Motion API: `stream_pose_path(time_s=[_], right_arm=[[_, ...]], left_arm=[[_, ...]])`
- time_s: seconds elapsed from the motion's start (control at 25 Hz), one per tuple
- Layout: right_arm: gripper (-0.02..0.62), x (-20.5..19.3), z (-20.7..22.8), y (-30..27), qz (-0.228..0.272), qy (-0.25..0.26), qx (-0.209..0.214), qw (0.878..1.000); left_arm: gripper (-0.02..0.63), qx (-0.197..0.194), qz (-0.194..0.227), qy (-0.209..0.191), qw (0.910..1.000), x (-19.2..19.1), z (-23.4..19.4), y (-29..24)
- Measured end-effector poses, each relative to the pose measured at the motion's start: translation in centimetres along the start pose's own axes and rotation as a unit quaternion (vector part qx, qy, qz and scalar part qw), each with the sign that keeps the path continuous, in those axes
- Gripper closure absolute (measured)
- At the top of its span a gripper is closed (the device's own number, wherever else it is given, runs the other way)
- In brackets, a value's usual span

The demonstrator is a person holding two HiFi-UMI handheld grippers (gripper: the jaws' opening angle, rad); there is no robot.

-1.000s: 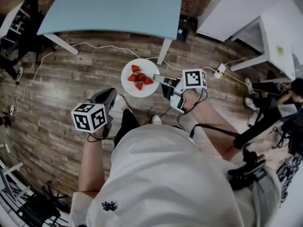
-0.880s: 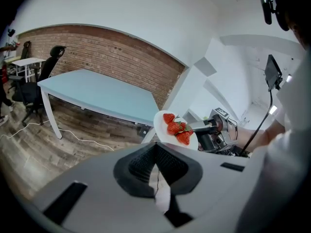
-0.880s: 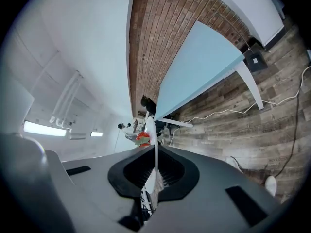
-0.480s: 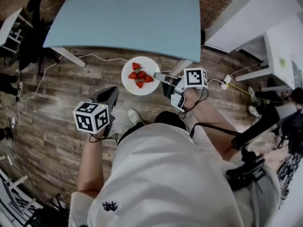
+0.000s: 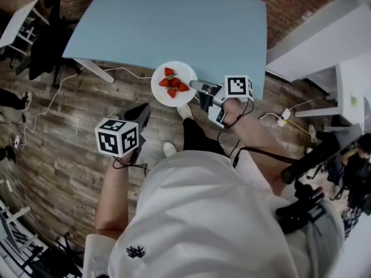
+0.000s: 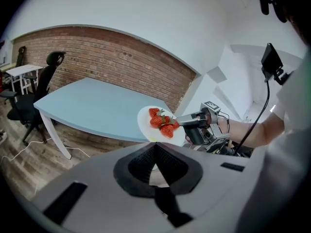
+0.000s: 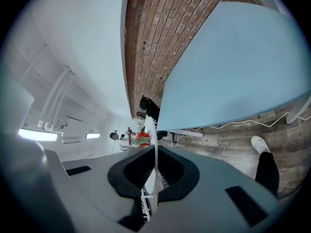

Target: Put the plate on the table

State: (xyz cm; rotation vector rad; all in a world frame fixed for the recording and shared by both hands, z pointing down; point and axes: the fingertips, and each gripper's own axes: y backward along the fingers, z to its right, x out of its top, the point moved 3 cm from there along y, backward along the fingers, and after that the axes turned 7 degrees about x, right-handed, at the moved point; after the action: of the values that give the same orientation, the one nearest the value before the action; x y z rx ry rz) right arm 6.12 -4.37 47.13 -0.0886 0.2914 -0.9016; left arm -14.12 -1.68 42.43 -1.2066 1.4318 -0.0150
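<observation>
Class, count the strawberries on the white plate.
5 strawberries, clustered on the plate in the right gripper: one far, three across the middle, one near. Overlap may hide another.

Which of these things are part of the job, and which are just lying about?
Part of the job: plate with strawberries, held by the right gripper; blue table.
Lying about: black chair, floor cables, white desk; left gripper, shut and empty.
</observation>
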Motion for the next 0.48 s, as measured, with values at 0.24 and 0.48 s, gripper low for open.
stream_pose_path(time_s=[0.24, 0.48], right_arm=[[0.578, 8.8, 2.1, -4.8, -0.018, -0.002, -0.002, 1.000], [0.578, 17.6, 5.1, -10.0, -0.040, -0.016, -0.007, 0.999]], left_arm=[[0.604, 0.013, 0.001, 0.012, 0.9998, 6.2, -3.0, -5.6], [0.604, 0.024, -0.005, 0.029, 0.9993, 11.8, -5.6, -11.9]])
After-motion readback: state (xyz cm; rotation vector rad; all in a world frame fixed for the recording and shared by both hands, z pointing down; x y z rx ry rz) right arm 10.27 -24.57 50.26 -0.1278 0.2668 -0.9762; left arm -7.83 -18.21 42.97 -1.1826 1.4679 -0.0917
